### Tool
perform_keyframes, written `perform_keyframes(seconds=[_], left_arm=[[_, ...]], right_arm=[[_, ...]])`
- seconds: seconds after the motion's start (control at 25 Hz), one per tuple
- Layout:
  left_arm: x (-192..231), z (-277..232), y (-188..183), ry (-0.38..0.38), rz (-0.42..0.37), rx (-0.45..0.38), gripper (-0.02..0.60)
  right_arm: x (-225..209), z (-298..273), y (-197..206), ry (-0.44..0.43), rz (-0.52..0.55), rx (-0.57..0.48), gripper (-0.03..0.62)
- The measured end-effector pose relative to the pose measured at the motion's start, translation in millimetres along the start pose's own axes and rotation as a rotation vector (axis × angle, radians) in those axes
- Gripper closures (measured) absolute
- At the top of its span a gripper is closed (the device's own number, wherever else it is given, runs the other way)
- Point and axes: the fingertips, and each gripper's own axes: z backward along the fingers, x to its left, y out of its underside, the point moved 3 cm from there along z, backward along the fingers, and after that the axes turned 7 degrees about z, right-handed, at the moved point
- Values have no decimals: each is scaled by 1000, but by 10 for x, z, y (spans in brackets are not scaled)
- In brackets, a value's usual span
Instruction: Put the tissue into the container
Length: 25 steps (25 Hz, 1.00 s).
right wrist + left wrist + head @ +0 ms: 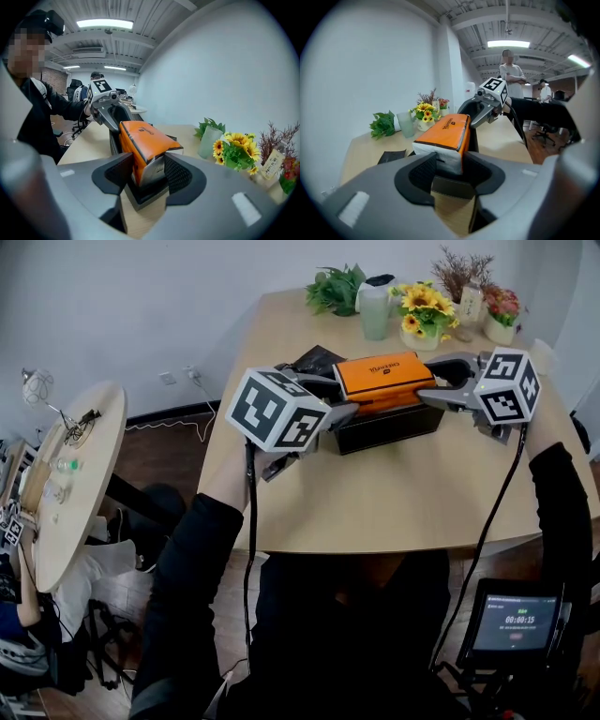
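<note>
The left gripper (450, 171) and right gripper (147, 171) each have their fingers clamped on 1 end of the orange tissue pack (384, 381), held lengthwise over the open black container (389, 432) on the desk (394, 502), apparently not yet seated. Best lower both ends evenly, pack parallel to the walls so no corner catches the rim, releasing only once it rests inside

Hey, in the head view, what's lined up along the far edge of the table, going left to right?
Green leafy plant → pale green cup → sunflowers → bottle of dried twigs → pink flowers in a pot.
</note>
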Motion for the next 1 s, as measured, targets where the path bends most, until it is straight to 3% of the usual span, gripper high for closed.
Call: perform_keyframes(seconds=[0.24, 1.0], left_arm=[[19, -46, -21, 53, 10, 75, 425], [5, -64, -16, 76, 14, 144, 425]], right_arm=[[-41, -42, 62, -17, -34, 66, 383], [-53, -62, 84, -67, -80, 159, 384]])
